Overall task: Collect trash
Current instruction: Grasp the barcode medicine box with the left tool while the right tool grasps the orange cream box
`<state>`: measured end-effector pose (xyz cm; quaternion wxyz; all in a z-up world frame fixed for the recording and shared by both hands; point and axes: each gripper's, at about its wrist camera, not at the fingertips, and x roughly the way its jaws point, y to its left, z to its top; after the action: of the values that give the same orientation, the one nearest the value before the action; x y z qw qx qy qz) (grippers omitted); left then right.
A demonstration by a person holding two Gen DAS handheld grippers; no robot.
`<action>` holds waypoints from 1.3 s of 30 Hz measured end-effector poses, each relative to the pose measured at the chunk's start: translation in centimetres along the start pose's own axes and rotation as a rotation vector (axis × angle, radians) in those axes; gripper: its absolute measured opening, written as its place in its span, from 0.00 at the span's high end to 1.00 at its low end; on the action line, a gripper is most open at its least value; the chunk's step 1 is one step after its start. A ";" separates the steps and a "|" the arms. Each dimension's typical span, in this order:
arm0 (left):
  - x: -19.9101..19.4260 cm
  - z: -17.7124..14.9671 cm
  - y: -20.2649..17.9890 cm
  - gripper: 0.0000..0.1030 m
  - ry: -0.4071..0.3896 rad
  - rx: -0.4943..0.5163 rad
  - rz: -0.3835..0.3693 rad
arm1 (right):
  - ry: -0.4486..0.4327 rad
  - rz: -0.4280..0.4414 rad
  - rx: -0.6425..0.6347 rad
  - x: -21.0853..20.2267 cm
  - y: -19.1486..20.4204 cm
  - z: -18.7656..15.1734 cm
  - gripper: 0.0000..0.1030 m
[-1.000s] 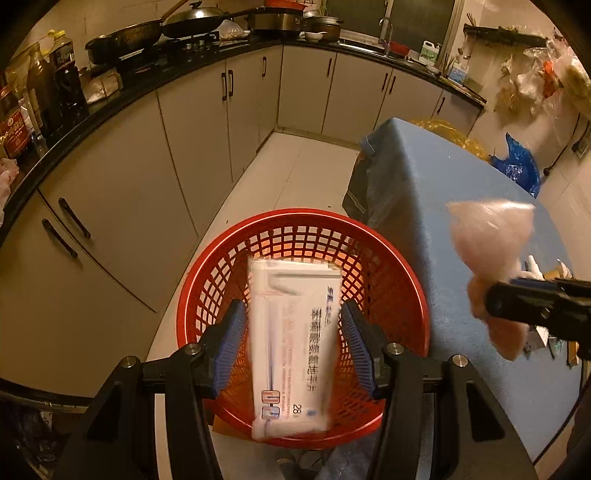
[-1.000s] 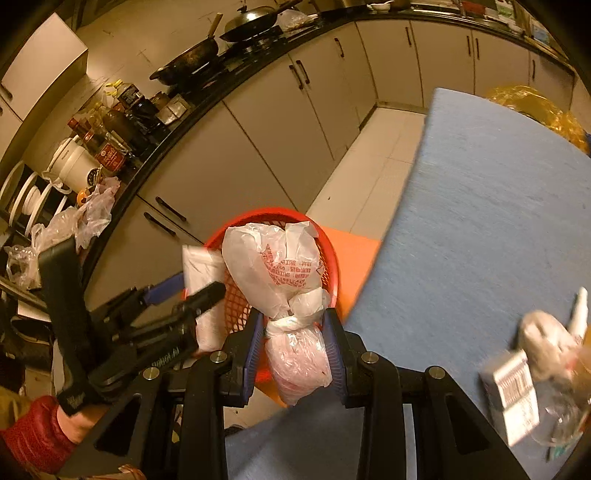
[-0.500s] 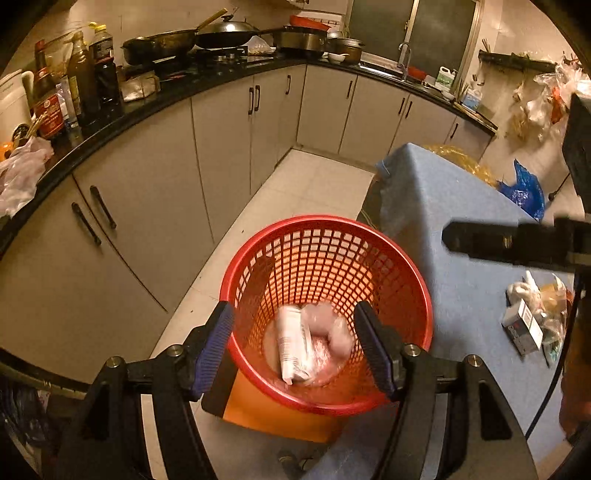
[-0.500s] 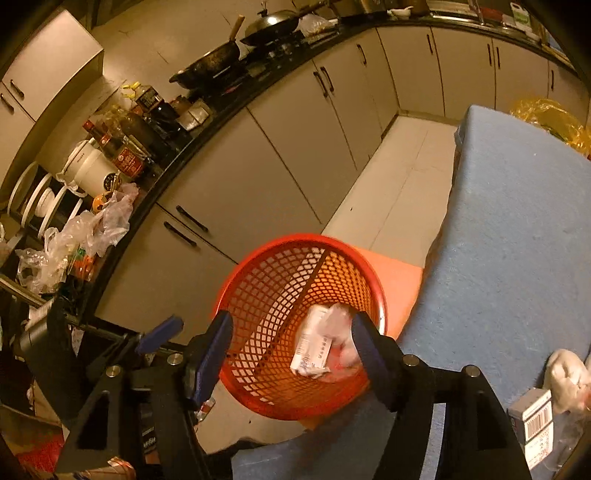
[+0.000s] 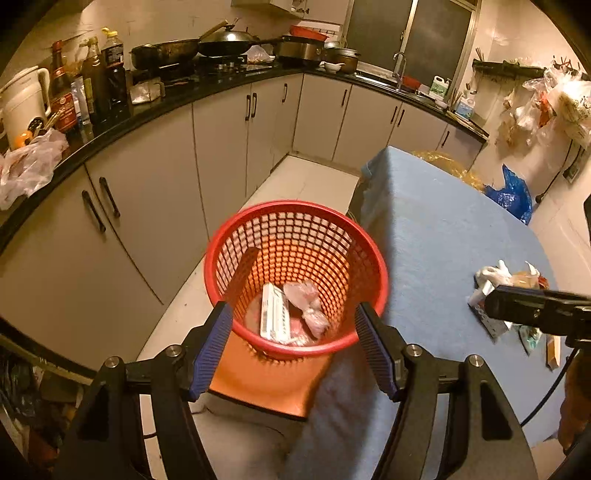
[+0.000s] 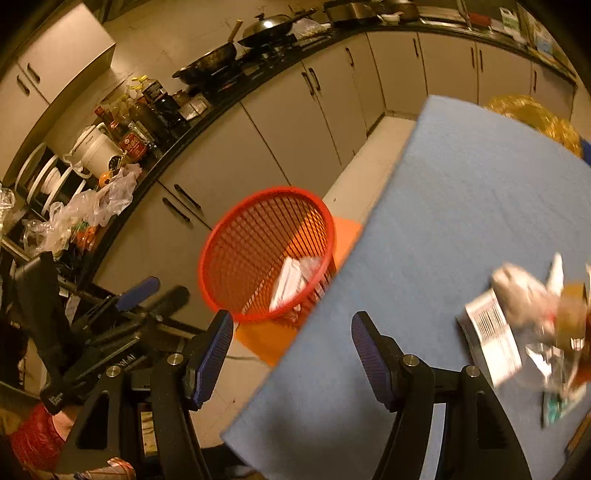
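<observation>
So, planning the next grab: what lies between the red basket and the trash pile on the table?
Only bare blue tablecloth, seen in both wrist views, separates the red basket from the trash pile.

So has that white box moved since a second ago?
Yes. The white box dropped from between the open left jaws to the bottom of the red basket, beside the pink bag.

This is a home kitchen. A black bench [image 5: 207, 92] curves along the wall above pale cupboards [image 5: 221, 147] with dark handles and carries a stove with woks [image 5: 225, 38] and pots [image 5: 303, 46], sauce bottles [image 5: 99, 70], a white kettle [image 5: 22, 103] and a sink tap [image 5: 399, 64] under a dark window [image 5: 406, 33]. Plastic bags [image 5: 554, 99] hang on the tiled wall, and plates [image 6: 44, 177] stand in a rack.
</observation>
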<state>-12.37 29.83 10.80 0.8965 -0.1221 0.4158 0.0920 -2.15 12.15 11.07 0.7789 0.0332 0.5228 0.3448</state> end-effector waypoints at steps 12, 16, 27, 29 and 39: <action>0.0 -1.0 -9.9 0.33 0.094 0.019 -0.095 | -0.136 -0.060 0.146 -10.2 -10.8 -6.1 0.31; 1.5 -0.9 -14.0 0.33 0.157 0.043 -0.156 | -0.191 -0.122 0.263 -13.8 -15.8 -8.8 0.31; 7.7 -0.7 -23.5 0.33 0.322 0.090 -0.234 | -0.282 -0.245 0.494 -20.5 -24.6 -15.6 0.31; 9.0 -0.4 -24.7 0.32 0.332 0.083 -0.208 | -0.288 -0.264 0.521 -21.4 -25.5 -16.5 0.31; 14.7 -0.4 -27.9 0.28 0.400 0.113 -0.043 | -0.271 -0.330 0.601 -23.1 -28.3 -19.1 0.31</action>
<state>4.09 4.07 3.24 0.8033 -0.0961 0.5873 0.0233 -8.88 -28.51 9.09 0.8418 0.2210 0.4909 0.0381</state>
